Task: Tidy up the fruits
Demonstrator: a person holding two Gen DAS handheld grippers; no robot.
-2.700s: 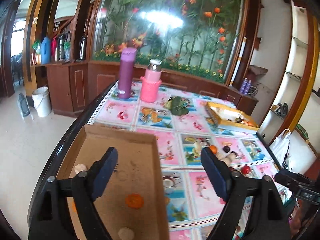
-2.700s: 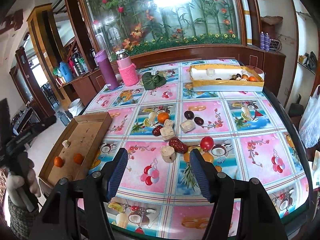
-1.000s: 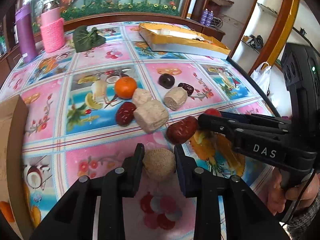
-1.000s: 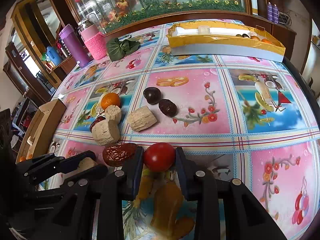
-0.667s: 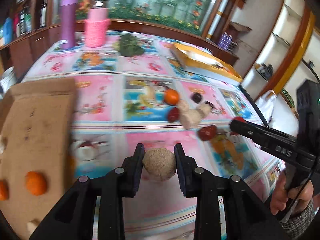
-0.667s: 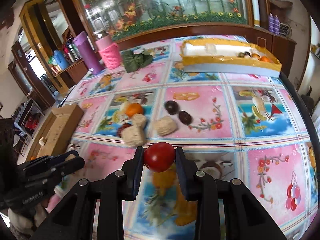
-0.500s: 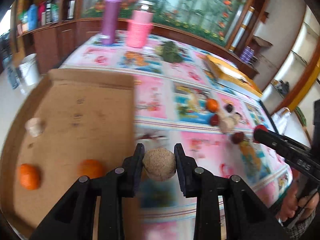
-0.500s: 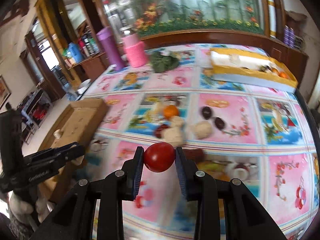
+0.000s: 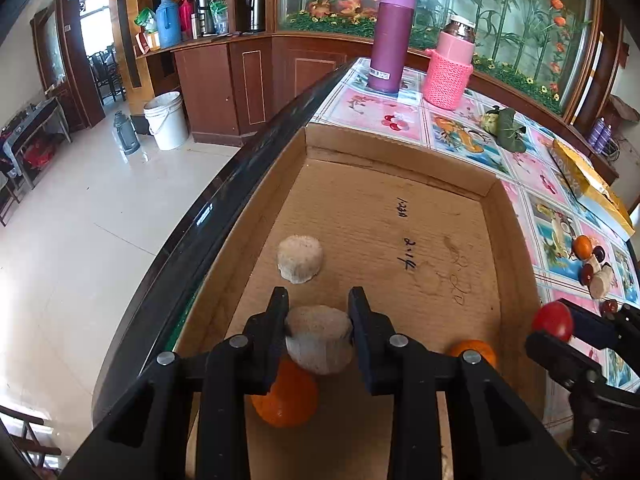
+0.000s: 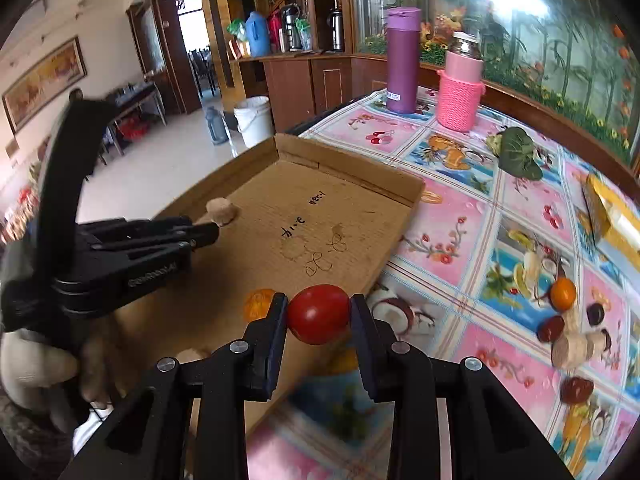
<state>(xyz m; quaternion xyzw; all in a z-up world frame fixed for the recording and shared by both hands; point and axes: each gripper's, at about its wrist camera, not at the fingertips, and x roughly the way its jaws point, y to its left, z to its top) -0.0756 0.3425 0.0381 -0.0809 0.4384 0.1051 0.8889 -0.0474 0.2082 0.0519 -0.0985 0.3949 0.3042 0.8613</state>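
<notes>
My left gripper [image 9: 318, 316] is shut on a beige round chunk [image 9: 319, 338] and holds it over the near end of the cardboard tray [image 9: 400, 160]. In the tray lie another beige chunk [image 9: 300, 258] and two oranges [image 9: 285, 398] [image 9: 472, 352]. My right gripper [image 10: 319, 308] is shut on a red tomato [image 10: 319, 313] above the tray's [image 10: 348, 172] right edge; it also shows in the left wrist view [image 9: 553, 320]. The left gripper shows at the left of the right wrist view [image 10: 212, 234]. Loose fruits [image 10: 564, 292] and chunks [image 10: 572, 346] lie on the table at right.
A purple flask [image 9: 389, 54] and a pink knit-sleeved bottle [image 9: 450, 70] stand at the table's far end, with a green leaf [image 9: 506, 130] beyond the tray. A yellow box [image 9: 588, 188] lies at far right. The table's dark edge [image 9: 224, 204] runs left of the tray.
Both grippers closed on their pieces at the fruit pile, lifted them and swung left. The left one now hangs over the tray, the right one at its right edge.
</notes>
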